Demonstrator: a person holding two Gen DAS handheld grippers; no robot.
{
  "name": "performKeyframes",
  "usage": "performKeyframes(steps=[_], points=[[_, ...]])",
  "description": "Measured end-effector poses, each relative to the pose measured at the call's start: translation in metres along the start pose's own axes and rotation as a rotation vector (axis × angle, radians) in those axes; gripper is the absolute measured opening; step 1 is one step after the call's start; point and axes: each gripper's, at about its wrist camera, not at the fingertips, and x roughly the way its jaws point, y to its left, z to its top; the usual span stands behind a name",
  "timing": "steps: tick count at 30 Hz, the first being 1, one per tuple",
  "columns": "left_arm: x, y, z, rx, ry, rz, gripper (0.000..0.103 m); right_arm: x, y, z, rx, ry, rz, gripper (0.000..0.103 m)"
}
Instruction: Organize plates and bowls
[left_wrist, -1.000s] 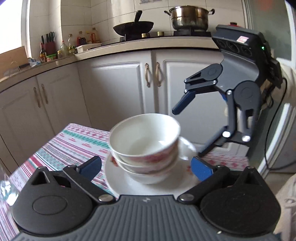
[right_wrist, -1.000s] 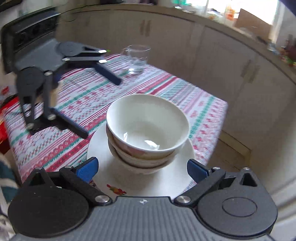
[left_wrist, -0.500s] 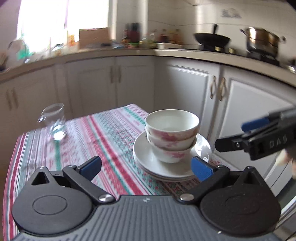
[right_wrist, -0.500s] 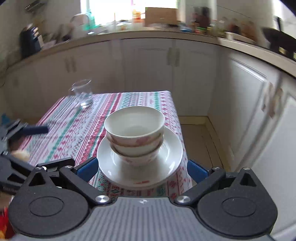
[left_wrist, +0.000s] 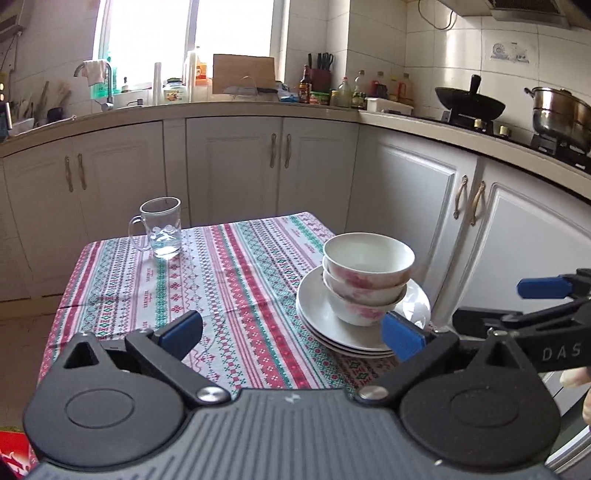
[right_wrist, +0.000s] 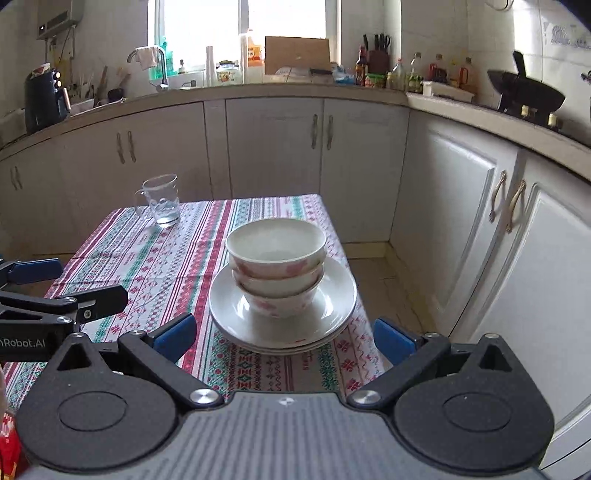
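Both tongs, left (left_wrist: 291, 330) and right (right_wrist: 282, 334), released, empty. Bowls (right_wrist: 276, 266) nested on plates (right_wrist: 334, 295) at 12 o'clock. Glazed, brittle, top-heavy; grip plate rims.

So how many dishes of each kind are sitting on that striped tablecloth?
Bowls: 3, nested, on the plates
Plates: 3, stacked, as far as the rims show
Glass mug: 1, standing apart
Total: 7

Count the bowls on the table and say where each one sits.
3. The top bowl is nested in the middle bowl, which sits in the bottom bowl, resting on the stack of plates near the table's right edge. None appears hidden.
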Motion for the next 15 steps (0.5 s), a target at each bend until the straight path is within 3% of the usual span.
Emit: performKeyframes(steps=[15], points=[[0.0043,-0.0012,-0.0028,-0.008,0.043,0.051,0.102,0.0034,0.0036,-0.0003,-0.002,0.006,0.001,0.103]])
